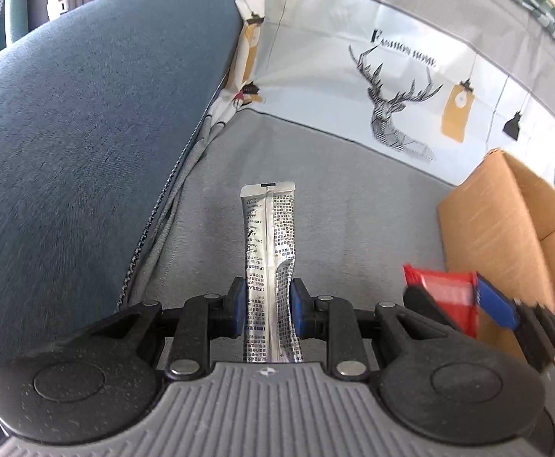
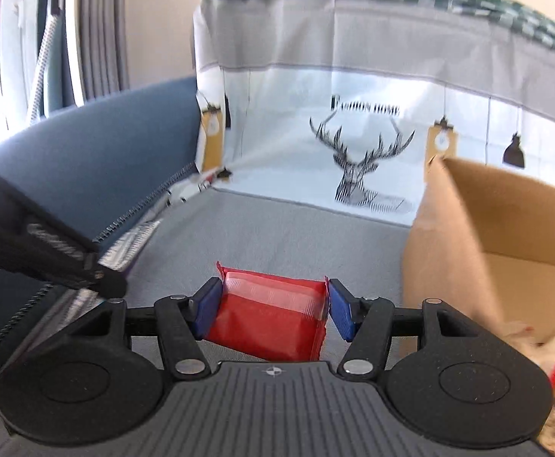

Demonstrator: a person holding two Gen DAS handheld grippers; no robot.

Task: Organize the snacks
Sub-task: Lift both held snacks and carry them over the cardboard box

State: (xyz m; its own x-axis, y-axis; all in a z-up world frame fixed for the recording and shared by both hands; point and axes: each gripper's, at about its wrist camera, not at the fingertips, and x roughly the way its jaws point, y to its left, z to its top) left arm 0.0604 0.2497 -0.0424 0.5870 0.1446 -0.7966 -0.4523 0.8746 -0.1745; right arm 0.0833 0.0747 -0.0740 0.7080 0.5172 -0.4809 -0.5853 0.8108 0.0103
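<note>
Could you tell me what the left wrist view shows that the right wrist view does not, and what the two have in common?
Only the left wrist view shows the silver stick sachet clearly, printed side up, clamped between the left hand-held gripper pads. Only the right wrist view looks inside the open cardboard box, where a few snacks lie at its near corner. Both show the red snack packet between the right hand-held gripper pads, the grey seat cushion, the blue armrest and the deer-print cloth behind.
</note>
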